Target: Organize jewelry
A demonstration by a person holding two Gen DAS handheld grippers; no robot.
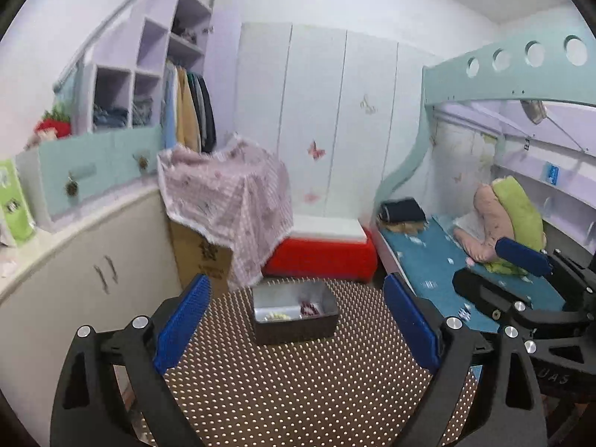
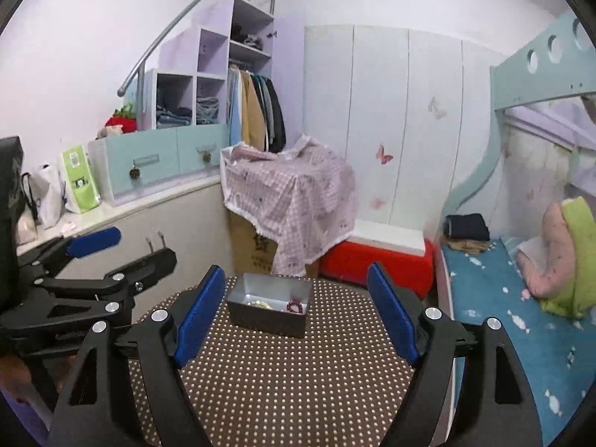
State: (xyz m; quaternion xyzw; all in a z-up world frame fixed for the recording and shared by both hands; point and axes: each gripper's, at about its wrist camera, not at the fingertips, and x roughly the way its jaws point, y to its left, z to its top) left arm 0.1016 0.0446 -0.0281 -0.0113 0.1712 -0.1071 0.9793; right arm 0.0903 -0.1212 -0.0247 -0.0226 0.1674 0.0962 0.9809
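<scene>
A dark open box with a silver inside stands at the far part of a brown dotted round table. In it lie a pale yellow bead bracelet and a dark red bead bracelet. The box, the yellow bracelet and the red bracelet also show in the right wrist view. My left gripper is open and empty, held above the table short of the box. My right gripper is open and empty, likewise short of the box. Each gripper shows at the side of the other's view.
A bed with a blue sheet lies right of the table. A red and white box and a carton under a pink checked cloth stand behind it. A white cabinet counter runs along the left.
</scene>
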